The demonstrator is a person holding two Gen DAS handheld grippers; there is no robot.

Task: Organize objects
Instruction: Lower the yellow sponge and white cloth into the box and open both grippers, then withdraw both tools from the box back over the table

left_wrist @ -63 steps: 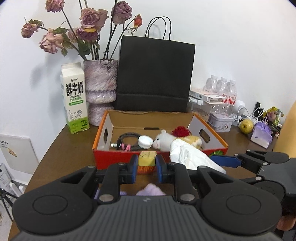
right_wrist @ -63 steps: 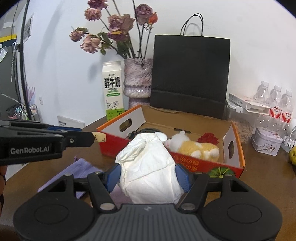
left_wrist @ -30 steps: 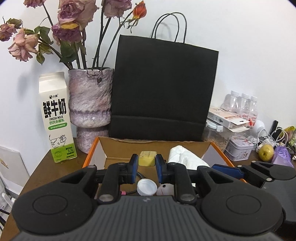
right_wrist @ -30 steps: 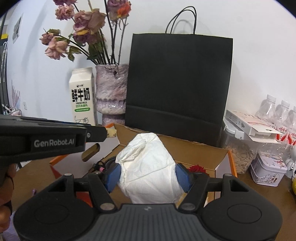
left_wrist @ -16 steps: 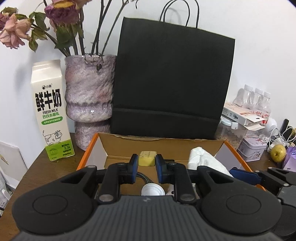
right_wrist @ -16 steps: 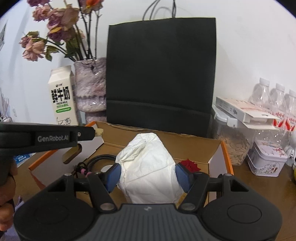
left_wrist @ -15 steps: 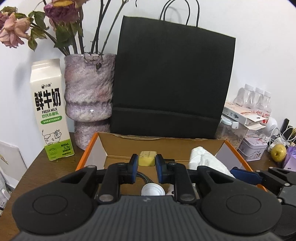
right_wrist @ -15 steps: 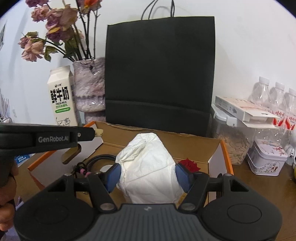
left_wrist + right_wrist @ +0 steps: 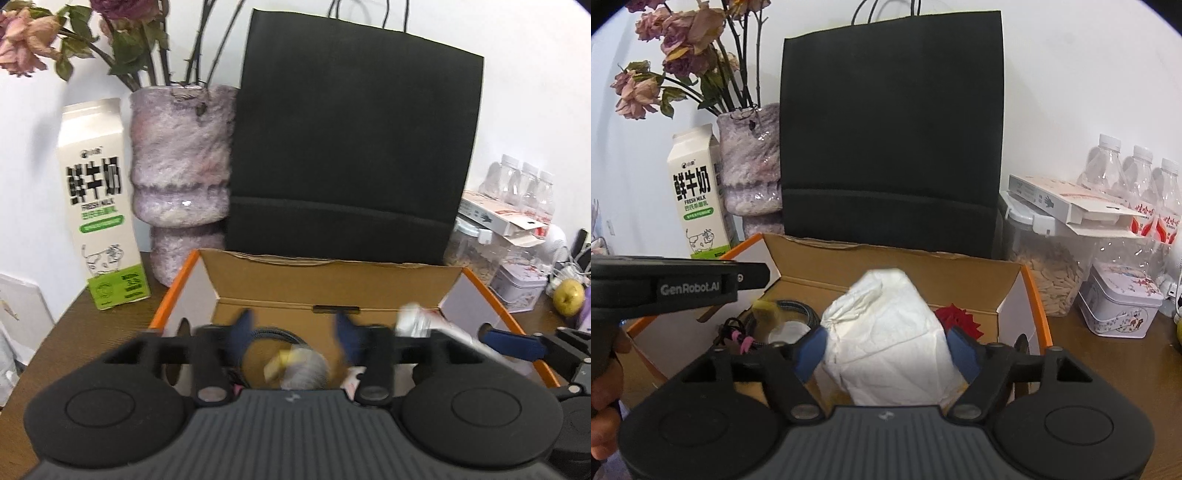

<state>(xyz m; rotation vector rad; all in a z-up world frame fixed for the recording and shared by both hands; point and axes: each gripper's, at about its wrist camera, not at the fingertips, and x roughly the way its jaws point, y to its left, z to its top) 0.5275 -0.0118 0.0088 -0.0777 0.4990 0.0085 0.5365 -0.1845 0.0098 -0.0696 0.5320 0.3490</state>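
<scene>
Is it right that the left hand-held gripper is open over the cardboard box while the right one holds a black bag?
Not quite. The right hand-held gripper holds a crumpled white tissue wad, as the right wrist view shows. The left hand-held gripper is indeed open over the cardboard box.

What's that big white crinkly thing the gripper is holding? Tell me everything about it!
It looks like a crumpled white tissue bundle, soft and papery, with folds, creases and a blunt peak on top. The right gripper squeezes it from both sides with its blue pads, so it stands up tall between them. It is held above the open cardboard box with orange edges, in front of the red flower. Its bottom is hidden behind the gripper's body.
</scene>
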